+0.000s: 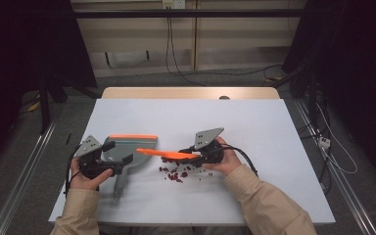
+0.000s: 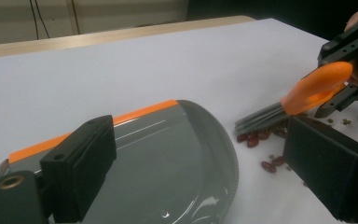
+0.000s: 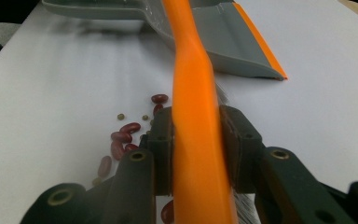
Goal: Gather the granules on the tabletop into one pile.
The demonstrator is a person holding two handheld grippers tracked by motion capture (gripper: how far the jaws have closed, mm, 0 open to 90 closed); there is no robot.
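The right gripper (image 1: 196, 154) clenches the orange brush (image 1: 169, 153); red beans (image 1: 175, 174) lie at its seven o'clock. The left gripper (image 1: 117, 157) straddles the grey dustpan (image 1: 127, 147), grip uncertain.

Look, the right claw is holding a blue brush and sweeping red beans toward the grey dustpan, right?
Not quite: the brush is orange, not blue, as the right gripper view shows. The rest holds: the right claw grips it, with red beans lying beside the grey dustpan.

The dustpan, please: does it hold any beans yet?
Empty: the dustpan shows bare grey inside, and the beans lie on the table.
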